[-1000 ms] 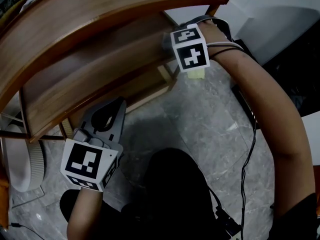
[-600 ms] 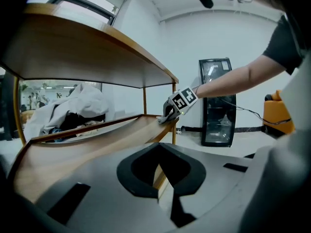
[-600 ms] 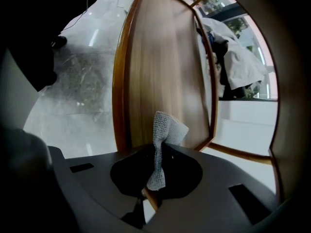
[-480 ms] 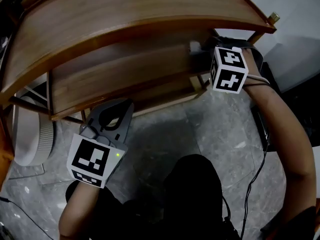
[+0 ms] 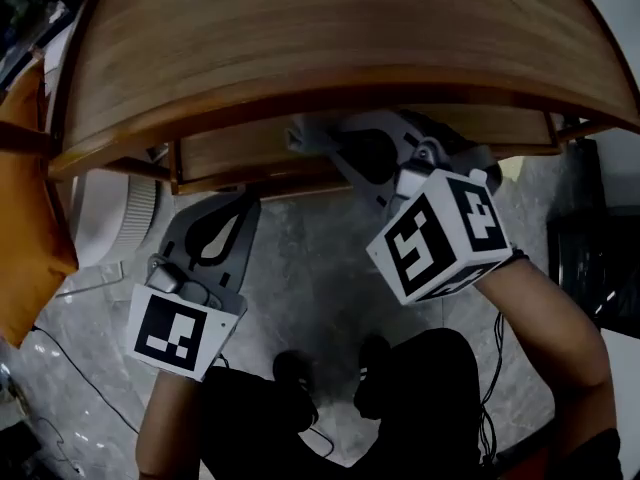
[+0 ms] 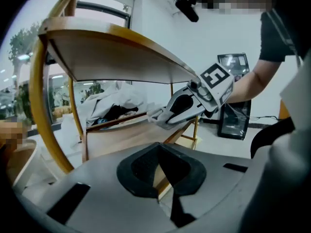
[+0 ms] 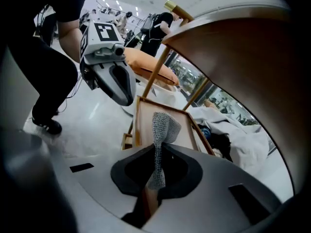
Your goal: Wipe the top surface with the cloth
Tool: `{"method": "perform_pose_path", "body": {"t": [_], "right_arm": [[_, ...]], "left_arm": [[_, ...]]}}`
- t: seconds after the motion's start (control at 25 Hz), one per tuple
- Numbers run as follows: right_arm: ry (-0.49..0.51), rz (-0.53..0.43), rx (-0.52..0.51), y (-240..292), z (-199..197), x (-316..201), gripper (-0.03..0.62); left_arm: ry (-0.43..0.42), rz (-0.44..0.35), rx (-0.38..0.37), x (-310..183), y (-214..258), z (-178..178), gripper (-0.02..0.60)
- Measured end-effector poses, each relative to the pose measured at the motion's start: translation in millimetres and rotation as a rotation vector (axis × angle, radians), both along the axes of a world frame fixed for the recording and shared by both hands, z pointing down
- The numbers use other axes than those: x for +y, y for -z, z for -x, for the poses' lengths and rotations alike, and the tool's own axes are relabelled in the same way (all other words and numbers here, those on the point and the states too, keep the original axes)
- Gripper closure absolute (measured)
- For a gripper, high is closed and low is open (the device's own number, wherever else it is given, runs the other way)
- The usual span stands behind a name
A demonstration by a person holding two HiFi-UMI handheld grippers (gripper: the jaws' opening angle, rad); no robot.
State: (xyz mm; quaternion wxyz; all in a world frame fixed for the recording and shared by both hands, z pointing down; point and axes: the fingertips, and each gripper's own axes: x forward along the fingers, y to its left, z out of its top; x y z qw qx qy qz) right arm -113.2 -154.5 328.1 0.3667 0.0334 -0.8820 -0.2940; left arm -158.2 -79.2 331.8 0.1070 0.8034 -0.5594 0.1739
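Now the mesh cloth (image 7: pixel 160 125) is kept pinched in the closed fingers of the right gripper (image 7: pixel 155 171), brought leftward along the lower shelf (image 5: pixel 240 156), so the curved top surface (image 5: pixel 330 38) remains unwiped; the left gripper (image 6: pixel 165 178) is held closed, empty.

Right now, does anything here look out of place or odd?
Only this: the grey mesh cloth pinched in the right gripper's jaws sits beneath the curved wooden tabletop, above the lower wooden shelf, not on top. Nothing looks spilled or broken.
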Motion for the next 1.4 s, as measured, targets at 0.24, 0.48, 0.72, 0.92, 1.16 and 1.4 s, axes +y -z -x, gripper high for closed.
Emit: {"method": "perform_pose_path", "body": {"t": [0.24, 0.48, 0.72, 0.92, 1.16, 1.4], "right_arm": [[-0.013, 0.268, -0.1, 22, 48, 72, 0.562], [-0.077, 0.509, -0.168, 90, 46, 141, 0.562], [-0.13, 0.642, -0.25, 210, 26, 194, 0.562], [-0.082, 0.693, -0.274, 333, -1, 257, 0.562], [0.065, 0.539, -0.298, 480, -37, 284, 0.562], [-0.145, 0.475, -0.588, 625, -95, 252, 0.562]], "left_arm": [[0.049, 0.076, 0.114, 47, 43, 17, 0.571], [0.036, 0.103, 0.17, 85, 123, 10, 0.571], [-0.016, 0.054, 0.308, 138, 243, -4, 0.571], [-0.055, 0.058, 0.437, 204, 355, -21, 0.571], [-0.196, 0.023, 0.414, 256, 467, -55, 0.571], [-0.216, -0.079, 0.364, 280, 517, -46, 0.571]]}}
